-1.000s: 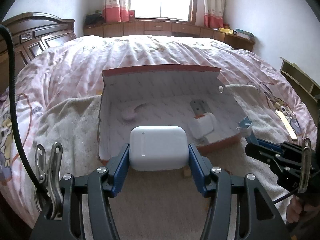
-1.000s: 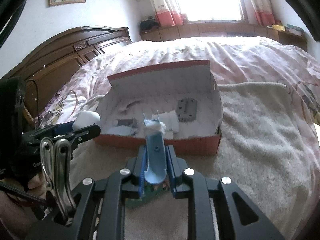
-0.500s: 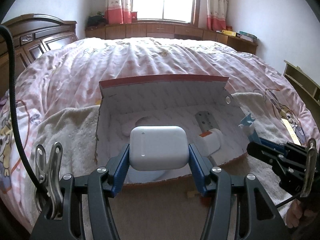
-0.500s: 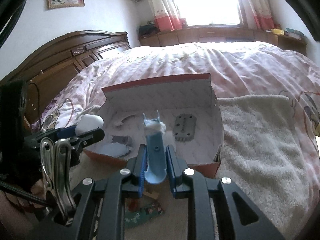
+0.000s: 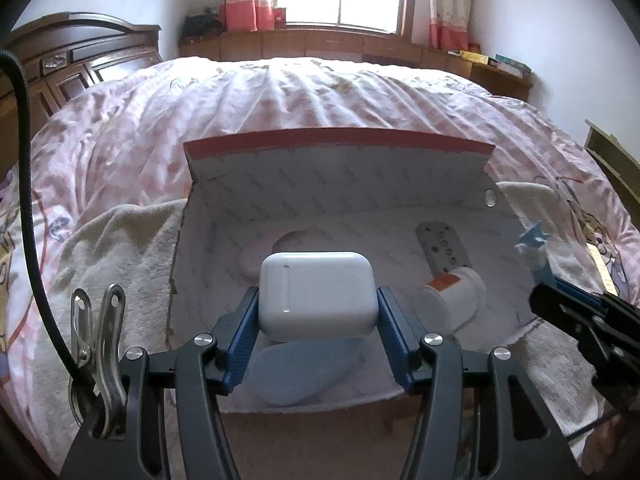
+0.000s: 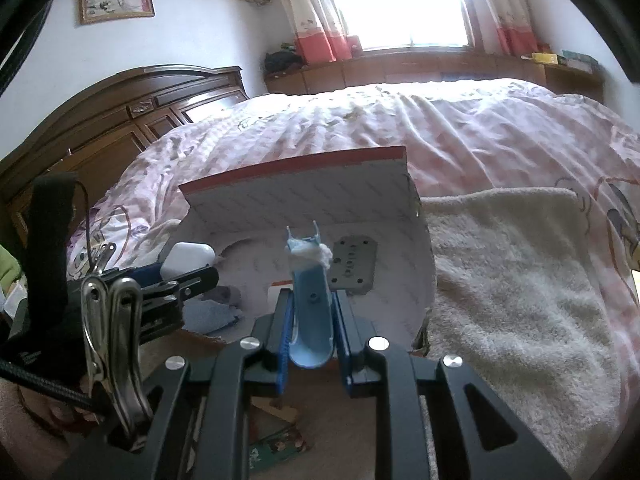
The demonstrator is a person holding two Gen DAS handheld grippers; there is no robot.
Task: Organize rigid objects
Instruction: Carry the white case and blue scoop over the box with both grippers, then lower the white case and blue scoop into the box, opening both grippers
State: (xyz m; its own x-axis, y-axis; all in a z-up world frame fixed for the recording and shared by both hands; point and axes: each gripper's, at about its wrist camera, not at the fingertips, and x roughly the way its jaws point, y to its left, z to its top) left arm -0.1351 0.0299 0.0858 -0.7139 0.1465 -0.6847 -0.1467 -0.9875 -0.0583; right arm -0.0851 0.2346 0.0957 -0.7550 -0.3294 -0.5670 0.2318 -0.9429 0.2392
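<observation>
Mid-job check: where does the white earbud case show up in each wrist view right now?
Left wrist: the white earbud case sits at centre, clamped in the left gripper, over the open box.
Right wrist: same case at left-middle, beside the box's left edge.
Shared landmark: the grey metal plate inside the box.

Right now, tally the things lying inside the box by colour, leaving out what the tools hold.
Pink: 1, flat pink piece
Grey: 1, metal plate
White: 1, orange-labelled roll
Blue: 1, flat blue piece
Total: 4
</observation>
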